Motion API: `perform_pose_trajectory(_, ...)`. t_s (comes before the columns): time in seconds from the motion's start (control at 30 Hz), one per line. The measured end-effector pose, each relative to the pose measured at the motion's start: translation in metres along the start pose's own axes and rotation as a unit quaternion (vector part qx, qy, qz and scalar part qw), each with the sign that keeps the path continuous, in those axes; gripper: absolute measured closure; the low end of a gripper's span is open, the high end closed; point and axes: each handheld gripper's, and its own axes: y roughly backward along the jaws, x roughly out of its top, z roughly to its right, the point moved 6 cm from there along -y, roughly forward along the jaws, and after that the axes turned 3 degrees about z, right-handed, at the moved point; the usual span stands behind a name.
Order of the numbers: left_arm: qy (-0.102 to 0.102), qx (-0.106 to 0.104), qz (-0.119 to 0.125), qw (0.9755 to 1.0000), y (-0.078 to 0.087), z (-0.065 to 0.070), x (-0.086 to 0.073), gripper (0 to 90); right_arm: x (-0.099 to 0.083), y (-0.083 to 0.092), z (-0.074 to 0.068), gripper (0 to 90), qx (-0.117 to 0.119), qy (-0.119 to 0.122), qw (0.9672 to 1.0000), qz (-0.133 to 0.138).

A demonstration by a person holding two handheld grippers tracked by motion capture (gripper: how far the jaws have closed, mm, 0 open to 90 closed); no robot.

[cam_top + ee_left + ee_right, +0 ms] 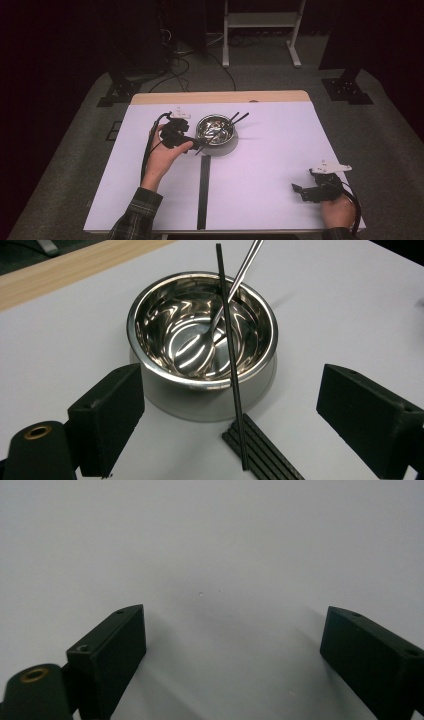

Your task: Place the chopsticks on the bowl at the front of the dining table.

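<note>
A steel bowl (216, 130) sat on the white table (270, 165), near the middle of its far edge. A black chopstick (230, 355) and a metal spoon (220, 320) rested in the bowl. The chopstick's long axis ran from the bowl's near rim, where its lower end touched the far end of a black strip (202, 192) on the table, up across the bowl and past the far rim, pointing toward the table's far right corner. The spoon lay alongside it, its scoop down inside the bowl and its handle leaning out over the far rim the same way.

The left claw (200, 145) was just beside the bowl on its left, released, its jaws spread wide with nothing between them. The right claw (298, 191) rested near the table's near right corner, well apart from the bowl, also released and empty over bare table.
</note>
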Motion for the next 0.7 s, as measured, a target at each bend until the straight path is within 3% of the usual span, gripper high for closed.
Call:
perform_pose_trajectory(0.27, 0.011, -0.002, 0.003, 0.9999, 0.008, 0.002, -0.017, 9.8, 0.0, 0.0, 0.0, 9.5, 0.0, -0.001, 1.0, 0.0)
perform_pose_trajectory(0.7, 0.006, 0.01, -0.025, 0.9996, 0.004, 0.007, -0.047, 9.8, 0.0, 0.0, 0.0, 9.5, 0.0, 0.0, 1.0, 0.0)
